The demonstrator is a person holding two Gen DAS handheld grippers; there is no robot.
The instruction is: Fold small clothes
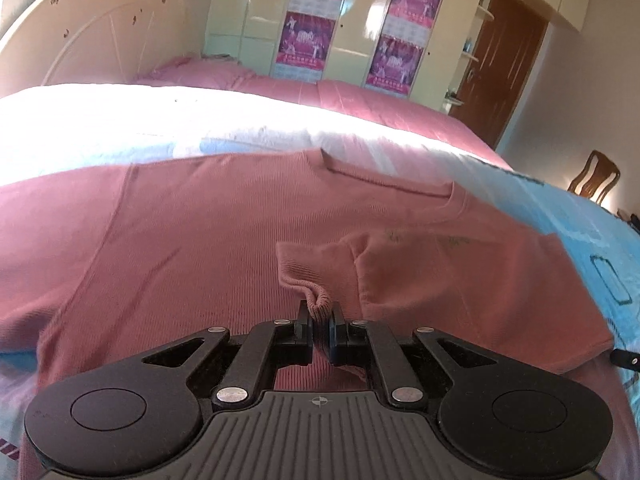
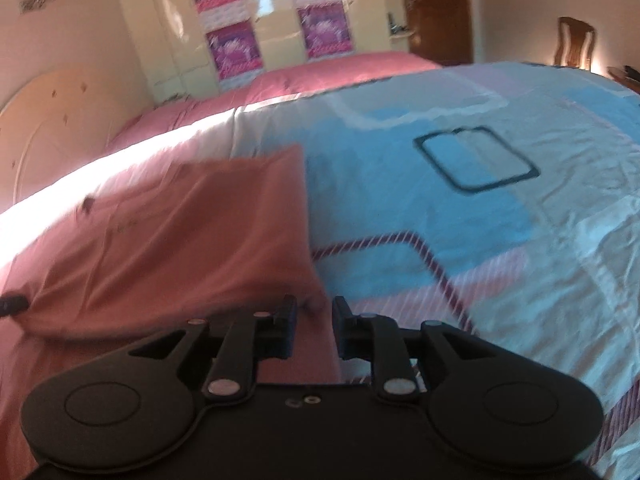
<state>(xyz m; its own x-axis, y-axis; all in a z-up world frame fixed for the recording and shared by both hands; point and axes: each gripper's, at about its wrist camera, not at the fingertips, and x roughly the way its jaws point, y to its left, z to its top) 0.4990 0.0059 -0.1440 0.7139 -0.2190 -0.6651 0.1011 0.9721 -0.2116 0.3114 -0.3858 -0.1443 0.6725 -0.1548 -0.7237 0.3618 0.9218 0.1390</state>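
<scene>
Left gripper [image 1: 319, 322] is pinching the ribbed cuff of a pink knit long-sleeved top [image 1: 180, 232], which is lying spread just ahead on a blue-and-white patterned quilt [image 2: 460, 208]. Right gripper [image 2: 314, 314] is hovering with jaws apart, the top's edge [image 2: 168, 232] lying ahead-left.

Shirt [image 1: 180, 240]: salmon pink, fine ribbed knit. Bedspread [image 2: 500, 240]: light blue, white and pale pink blocks; dark rectangle outline at 1 o'clock, maroon-striped band at 5 o'clock. Both grippers [image 1: 319, 322] [image 2: 314, 312]: black. Wardrobe posters [image 1: 308, 36]: magenta-purple.
</scene>
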